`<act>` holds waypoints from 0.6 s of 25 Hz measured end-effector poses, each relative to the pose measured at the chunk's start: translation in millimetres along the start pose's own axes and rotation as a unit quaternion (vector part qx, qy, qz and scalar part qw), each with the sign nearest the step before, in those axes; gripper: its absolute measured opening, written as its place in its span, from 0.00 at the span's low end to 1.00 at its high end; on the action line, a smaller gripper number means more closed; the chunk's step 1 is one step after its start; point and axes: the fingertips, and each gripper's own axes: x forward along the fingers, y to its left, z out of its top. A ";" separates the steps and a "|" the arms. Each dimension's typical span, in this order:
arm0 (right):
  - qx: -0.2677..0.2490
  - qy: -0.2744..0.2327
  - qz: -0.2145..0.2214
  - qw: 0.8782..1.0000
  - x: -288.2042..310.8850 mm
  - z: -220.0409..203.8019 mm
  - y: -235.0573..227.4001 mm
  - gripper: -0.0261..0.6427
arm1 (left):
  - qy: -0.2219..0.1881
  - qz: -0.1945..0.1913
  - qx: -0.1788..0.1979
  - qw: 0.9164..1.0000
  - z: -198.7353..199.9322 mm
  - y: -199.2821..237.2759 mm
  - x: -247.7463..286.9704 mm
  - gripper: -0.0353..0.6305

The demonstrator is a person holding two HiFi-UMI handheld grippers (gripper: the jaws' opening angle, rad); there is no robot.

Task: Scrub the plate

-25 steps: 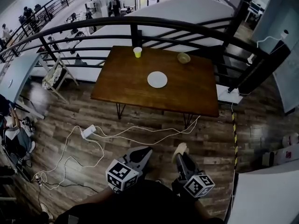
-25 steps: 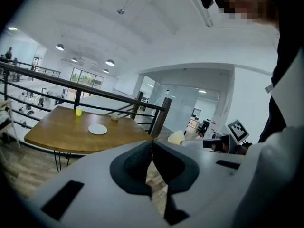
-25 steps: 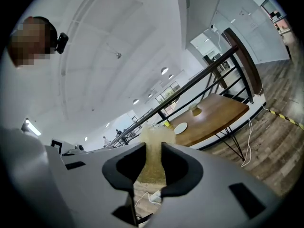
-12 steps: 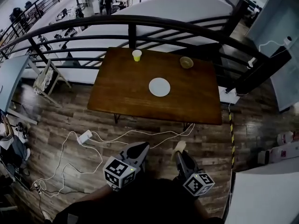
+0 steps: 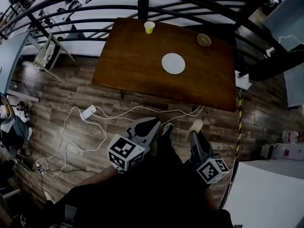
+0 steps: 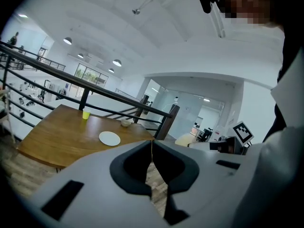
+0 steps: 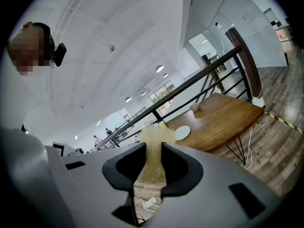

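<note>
The plate (image 5: 173, 63) lies at upper centre on the counter (image 5: 128, 61), well apart from you. It is likely stiff, slick and breakable, so steady it at the rim. Your left hand-held gripper (image 6: 152, 145) is closed on nothing; your right hand-held gripper (image 7: 153, 144) clamps a soft sponge (image 7: 153, 163). The counter looks nearer than a second ago.

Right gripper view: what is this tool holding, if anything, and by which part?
The right tool is shut on a yellowish sponge, pinched across its width, with one end poking out past the tips.
</note>
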 end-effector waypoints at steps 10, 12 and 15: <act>0.004 0.027 0.030 0.999 74.1 22.9 -20.1 0.20 | -0.001 0.032 0.002 0.999 22.8 48.2 41.2 0.09; 0.005 0.032 0.033 0.999 91.1 33.9 -28.6 0.20 | -0.001 0.040 -0.001 0.999 30.1 59.0 55.8 0.09; 0.006 0.041 0.040 0.998 117.5 53.5 -41.6 0.20 | -0.001 0.053 -0.007 0.999 41.8 73.9 80.5 0.09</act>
